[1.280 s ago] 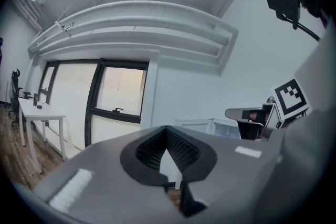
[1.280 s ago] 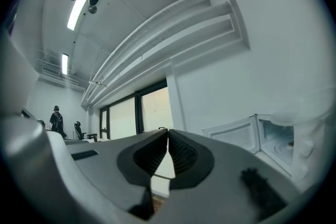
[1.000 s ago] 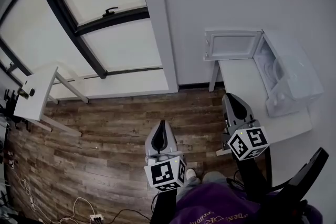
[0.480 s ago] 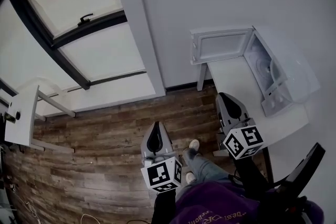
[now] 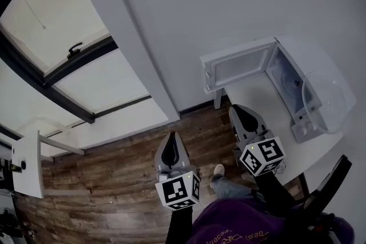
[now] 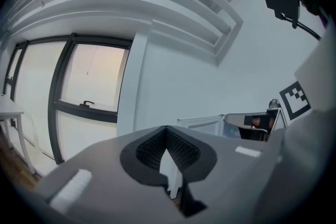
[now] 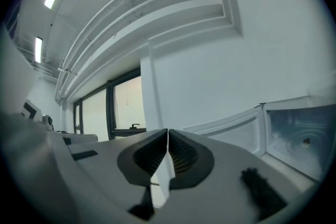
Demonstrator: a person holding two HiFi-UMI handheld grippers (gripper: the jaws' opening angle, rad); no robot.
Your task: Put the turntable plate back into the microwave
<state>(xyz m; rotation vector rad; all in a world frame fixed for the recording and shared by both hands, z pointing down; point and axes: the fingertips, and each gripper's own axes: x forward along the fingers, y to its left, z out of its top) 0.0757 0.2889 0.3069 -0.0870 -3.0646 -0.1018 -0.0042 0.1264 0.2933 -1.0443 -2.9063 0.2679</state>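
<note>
Clenched fingers (image 6: 152, 150) on left gripper (image 5: 173, 138), pads pressed together with nothing between them. Same on right gripper (image 5: 237, 110): fingers (image 7: 184, 157) shut tight and empty. Both held level at lower middle of head view, left one over wooden floor (image 5: 103, 203), right one at near edge of white worktop (image 5: 260, 97).

Beyond right gripper, at right of frame, white microwave (image 5: 311, 57) standing on worktop. Door (image 5: 237, 68) swung wide toward middle of frame. Cavity (image 7: 302, 128) bare, with small drive hub (image 7: 306, 140) showing on its base. Clear glass turntable plate (image 5: 324, 103) at far right of head view, apparently lying flat on top of microwave, well apart from both grippers. Large dark-framed window (image 5: 57, 66) filling upper left.

Probably rigid, fairly heavy for its size, smooth and slippery, and breakable if dropped or knocked against door frame. Best taken at rim, one gripper on each of two opposite edges, pinched firmly and kept level on way into cavity. Likely to slide out of a single one-sided pinch.
</note>
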